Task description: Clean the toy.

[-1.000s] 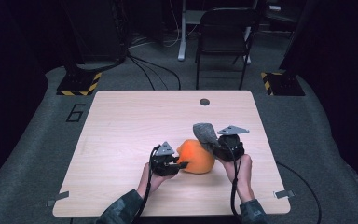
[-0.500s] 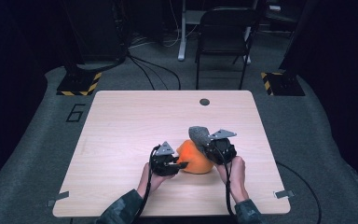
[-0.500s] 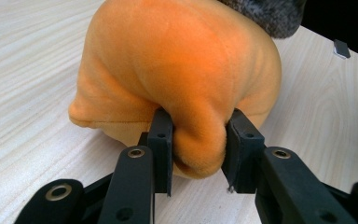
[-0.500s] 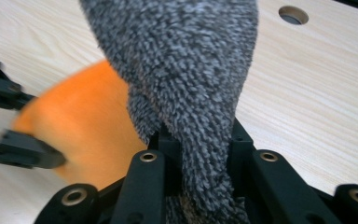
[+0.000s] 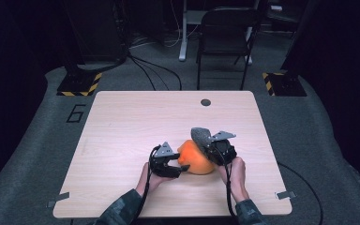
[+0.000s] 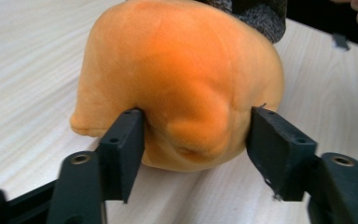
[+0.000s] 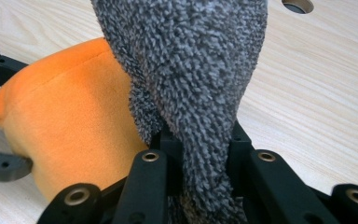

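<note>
While the orange plush toy [image 5: 196, 158] rests on the near middle part of the wooden table [image 5: 122, 122], both grippers work on it from two sides. The right gripper [image 7: 200, 154] has its jaws pressed together on a grey fuzzy cloth piece [image 7: 191, 70], which rises from the right side of the toy; whether this piece is sewn to the toy, I cannot tell. The left gripper [image 6: 196, 135] is at the left side of the toy. Its jaws have just been opening; they now stand apart, with a bulge of the plush between them, and the pads seem to touch it only lightly or not at all.

I judge that the step in hand is a release by the left gripper, while the right one keeps the grey piece. The next move probably calls for drawing the left gripper back to the left without dragging the soft plush, and for a steady right grip.
</note>
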`<action>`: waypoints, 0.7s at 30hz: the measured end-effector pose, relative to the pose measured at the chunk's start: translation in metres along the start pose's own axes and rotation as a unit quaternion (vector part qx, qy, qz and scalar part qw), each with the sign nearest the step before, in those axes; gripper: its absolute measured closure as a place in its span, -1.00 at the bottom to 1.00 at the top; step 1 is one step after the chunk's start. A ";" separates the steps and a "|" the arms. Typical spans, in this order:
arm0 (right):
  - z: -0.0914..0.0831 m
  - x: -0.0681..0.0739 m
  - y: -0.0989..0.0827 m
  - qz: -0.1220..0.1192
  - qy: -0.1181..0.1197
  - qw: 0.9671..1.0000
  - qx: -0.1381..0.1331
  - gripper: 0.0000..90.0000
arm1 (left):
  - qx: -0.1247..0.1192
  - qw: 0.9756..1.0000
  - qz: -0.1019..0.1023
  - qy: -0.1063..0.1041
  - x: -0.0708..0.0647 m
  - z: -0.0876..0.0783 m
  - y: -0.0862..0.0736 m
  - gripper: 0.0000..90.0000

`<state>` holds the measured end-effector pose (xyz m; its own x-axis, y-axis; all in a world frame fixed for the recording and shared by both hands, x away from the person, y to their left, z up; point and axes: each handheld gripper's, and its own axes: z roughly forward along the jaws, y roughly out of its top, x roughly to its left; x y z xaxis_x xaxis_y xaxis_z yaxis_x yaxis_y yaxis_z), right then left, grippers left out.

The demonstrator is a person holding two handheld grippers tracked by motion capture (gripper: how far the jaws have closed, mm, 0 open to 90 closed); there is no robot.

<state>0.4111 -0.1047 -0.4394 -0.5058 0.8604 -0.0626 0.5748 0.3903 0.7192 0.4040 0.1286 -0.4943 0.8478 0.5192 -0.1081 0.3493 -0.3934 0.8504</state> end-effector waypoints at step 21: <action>0.007 -0.009 0.001 0.012 0.010 1.000 0.005 0.68 | 0.014 0.994 0.107 0.024 0.006 0.015 -0.013 -0.64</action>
<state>0.4206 -0.1096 -0.4428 -0.5049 0.8626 -0.0314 0.5932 0.3732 0.7134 0.4101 0.1256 -0.5136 0.8843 0.4563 0.0986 0.1749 -0.5196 0.8363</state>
